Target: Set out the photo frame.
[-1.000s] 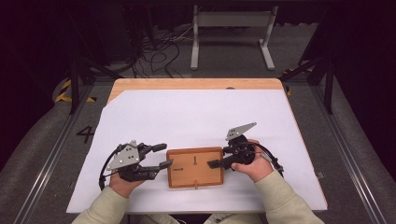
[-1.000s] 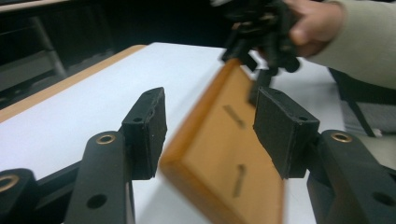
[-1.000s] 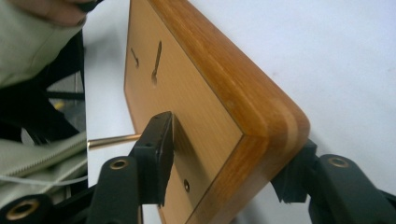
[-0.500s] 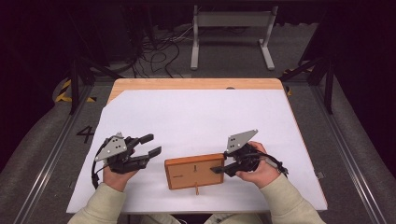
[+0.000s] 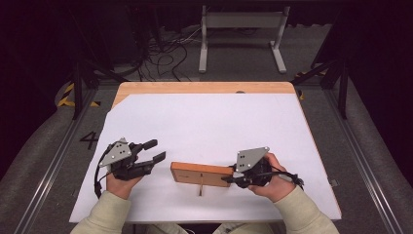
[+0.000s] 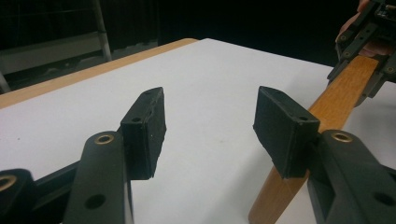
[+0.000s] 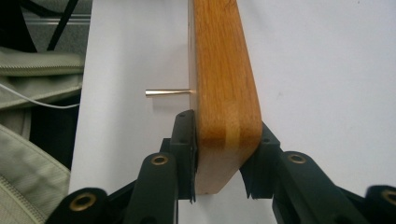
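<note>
A wooden board (image 5: 200, 173) stands on its long edge on the white sheet (image 5: 209, 122), near the table's front. A thin metal pin (image 5: 199, 189) sticks out of its near face. My right gripper (image 5: 228, 178) has just been closing and is shut on the board's right end. In the right gripper view both pads (image 7: 186, 140) press the board (image 7: 224, 70), with the pin (image 7: 168, 93) pointing left. My left gripper (image 5: 158, 150) is open and holds nothing, a little left of the board. In the left gripper view the board (image 6: 327, 112) runs past the open left gripper (image 6: 208, 121).
The wooden tabletop edge (image 5: 195, 87) shows beyond the sheet. Behind the table stand a metal frame (image 5: 241, 29) and loose cables (image 5: 160, 53) on the floor. Floor rails (image 5: 53, 161) flank the table.
The board lay flat between both grippers; now it stands on edge, gripped at its right end. The left gripper let go and drew back to the left. The right hand shifted right.
</note>
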### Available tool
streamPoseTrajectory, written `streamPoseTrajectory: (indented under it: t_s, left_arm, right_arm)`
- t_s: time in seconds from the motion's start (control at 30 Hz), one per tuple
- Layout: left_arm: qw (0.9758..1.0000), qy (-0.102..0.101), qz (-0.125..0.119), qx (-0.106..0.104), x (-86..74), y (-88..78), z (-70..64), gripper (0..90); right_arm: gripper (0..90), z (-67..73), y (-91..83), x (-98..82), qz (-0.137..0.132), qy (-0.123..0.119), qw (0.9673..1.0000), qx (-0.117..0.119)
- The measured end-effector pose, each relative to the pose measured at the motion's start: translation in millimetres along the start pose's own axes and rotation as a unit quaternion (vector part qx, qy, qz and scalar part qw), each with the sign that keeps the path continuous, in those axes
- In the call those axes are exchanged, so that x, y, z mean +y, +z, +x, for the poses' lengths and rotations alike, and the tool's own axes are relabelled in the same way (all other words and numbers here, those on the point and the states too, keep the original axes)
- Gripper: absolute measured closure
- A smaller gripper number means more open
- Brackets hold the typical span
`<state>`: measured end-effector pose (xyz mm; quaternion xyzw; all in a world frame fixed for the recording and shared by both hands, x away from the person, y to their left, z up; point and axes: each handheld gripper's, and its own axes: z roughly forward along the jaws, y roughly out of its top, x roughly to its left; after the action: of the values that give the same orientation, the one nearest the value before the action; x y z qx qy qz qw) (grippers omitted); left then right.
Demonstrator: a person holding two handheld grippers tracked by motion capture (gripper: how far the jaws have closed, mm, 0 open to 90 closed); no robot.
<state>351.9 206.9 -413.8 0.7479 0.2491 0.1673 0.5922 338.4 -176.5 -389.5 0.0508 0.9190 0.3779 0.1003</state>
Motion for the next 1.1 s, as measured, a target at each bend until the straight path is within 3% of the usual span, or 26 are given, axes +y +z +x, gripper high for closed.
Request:
streamPoseTrajectory:
  t_s: [0.17,0.3,0.33,0.5,0.6,0.8,0.9,1.07,1.1]
  left_arm:
    - [1.0,-0.004,0.001,-0.003,-1.3,0.8,1.6,43.6]
    - [1.0,-0.006,0.004,0.0,-1.8,0.0,3.1,43.2]
    - [0.9999,-0.009,0.005,0.002,-2.6,-0.6,4.6,43.0]
    - [0.9999,-0.016,0.003,0.005,-3.9,-1.1,7.1,42.8]
    - [0.9998,-0.017,0.006,0.003,-4.2,-0.6,7.6,42.4]
    - [0.9998,-0.019,0.01,0.001,-5.3,1.3,8.0,42.0]
    - [0.9998,-0.017,0.012,0.001,-5.6,2.0,8.4,41.4]
    - [0.9997,-0.02,0.014,0.005,-5.9,1.8,9.3,40.8]
    - [0.9997,-0.019,0.015,0.005,-6.1,2.0,9.8,40.8]
  right_arm:
    - [70.9,7.3,-0.8,1.7,0.007,-0.032,0.9994,-0.005]
    - [70.8,10.2,-1.1,2.0,0.009,-0.042,0.9991,-0.007]
    - [70.0,13.4,-1.3,2.7,0.013,-0.056,0.9984,-0.006]
    - [65.5,19.9,-1.8,3.3,0.018,-0.067,0.9976,0.011]
    - [59.8,24.4,-1.1,2.0,0.019,-0.051,0.9981,0.027]
    - [51.3,24.5,-0.9,-3.4,0.02,-0.036,0.9986,0.032]
    - [44.9,21.9,2.4,-10.4,0.035,-0.01,0.9989,0.029]
    - [53.3,17.4,8.5,-26.5,0.081,0.022,0.9962,0.024]
    - [63.3,16.7,9.1,-29.1,0.092,0.027,0.9952,0.021]
